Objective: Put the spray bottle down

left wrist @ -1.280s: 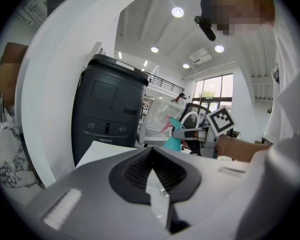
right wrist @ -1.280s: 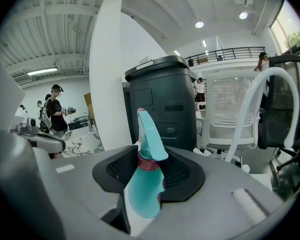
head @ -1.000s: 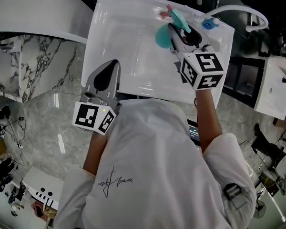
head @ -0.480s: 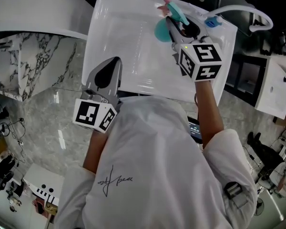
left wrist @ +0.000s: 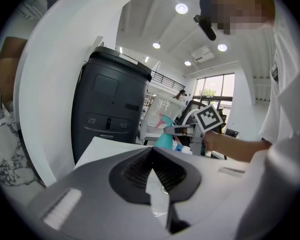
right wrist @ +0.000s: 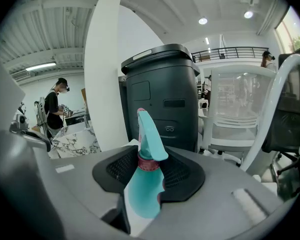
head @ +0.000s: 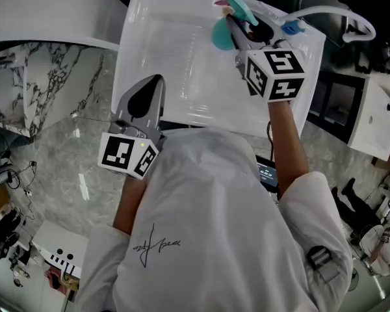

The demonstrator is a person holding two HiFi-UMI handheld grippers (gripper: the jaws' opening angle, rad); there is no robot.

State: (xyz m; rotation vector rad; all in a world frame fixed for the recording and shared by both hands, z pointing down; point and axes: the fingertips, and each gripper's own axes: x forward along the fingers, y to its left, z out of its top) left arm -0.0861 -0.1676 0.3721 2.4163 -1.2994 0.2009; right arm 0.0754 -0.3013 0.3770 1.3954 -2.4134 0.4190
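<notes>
Step in hand, as judged: the carry is ending and the set-down has not been made. The right tool [head: 238, 30] is clamped on the spray bottle [right wrist: 142, 194] at its neck, just under the pink collar, with the teal body hanging below the jaws and the trigger head standing above them. The bottle is upright, or close to it, at the far right corner of the white worktop [head: 162, 44]; whether its base touches the surface cannot be told from any view. The left tool [left wrist: 151, 154] is closed tip to tip on nothing and sits at the near edge of the worktop, well apart from the bottle. Next move, as judged, calls for lowering until the base bears flat, parting the jaws only then, and drawing back without brushing the trigger head — a tall, light bottle near an edge could tip. Writing: none legible on the bottle. The marker cube [head: 275, 75] carries square black-and-white patterns, not text. A handwritten-style scrawl [head: 157, 247] on the person's white shirt cannot be read. The dark bin [right wrist: 162, 96] beyond the worktop shows no readable label.
</notes>
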